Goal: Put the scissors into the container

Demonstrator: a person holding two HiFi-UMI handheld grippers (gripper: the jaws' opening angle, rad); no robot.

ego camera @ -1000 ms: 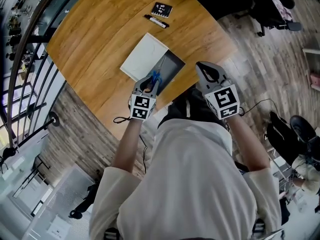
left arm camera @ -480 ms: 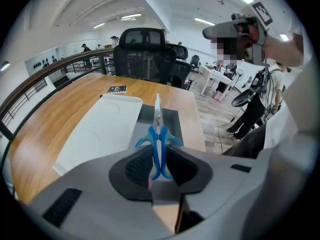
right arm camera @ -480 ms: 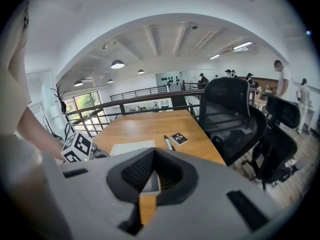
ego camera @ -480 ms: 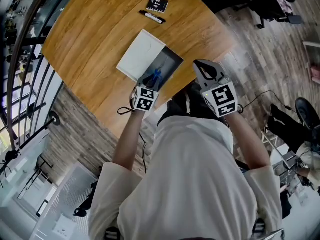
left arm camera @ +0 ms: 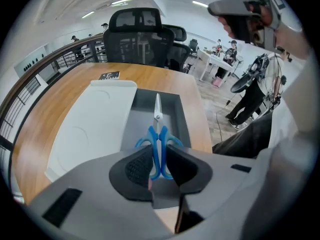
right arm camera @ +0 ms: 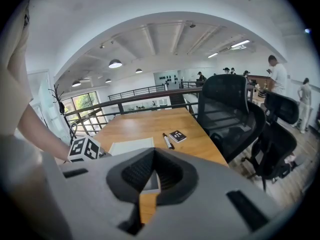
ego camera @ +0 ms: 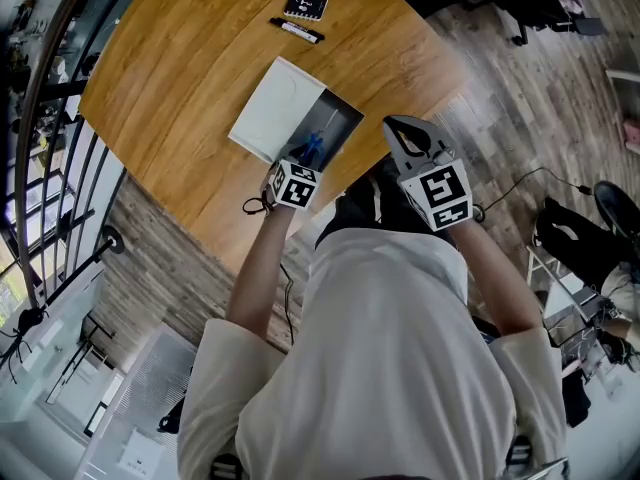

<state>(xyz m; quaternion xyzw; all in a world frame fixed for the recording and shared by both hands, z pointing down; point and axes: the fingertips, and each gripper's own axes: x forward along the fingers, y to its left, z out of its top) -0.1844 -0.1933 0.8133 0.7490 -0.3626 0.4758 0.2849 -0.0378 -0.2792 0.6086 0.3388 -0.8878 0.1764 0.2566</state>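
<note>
Blue-handled scissors [left arm camera: 159,134] hang between the pads of my left gripper [left arm camera: 159,156], which is shut on their handles. Their blades point forward and down into the open grey container [left arm camera: 175,111] on the wooden table. In the head view the scissors [ego camera: 312,146] sit over the near end of the container [ego camera: 343,126], just ahead of the left gripper [ego camera: 303,160]. The container's white lid [ego camera: 275,108] lies beside it on the left. My right gripper [ego camera: 405,133] is held up off the table's near right edge, open with nothing between its jaws [right arm camera: 152,171].
A black marker [ego camera: 297,31] and a small black card [ego camera: 306,5] lie farther back on the table [ego camera: 180,78]. Black office chairs [left arm camera: 135,34] stand behind the far edge. A railing runs along the left. The person's body fills the near side.
The left gripper has moved forward with the scissors, from the table's near edge to over the container's near end. The right gripper has barely moved.
</note>
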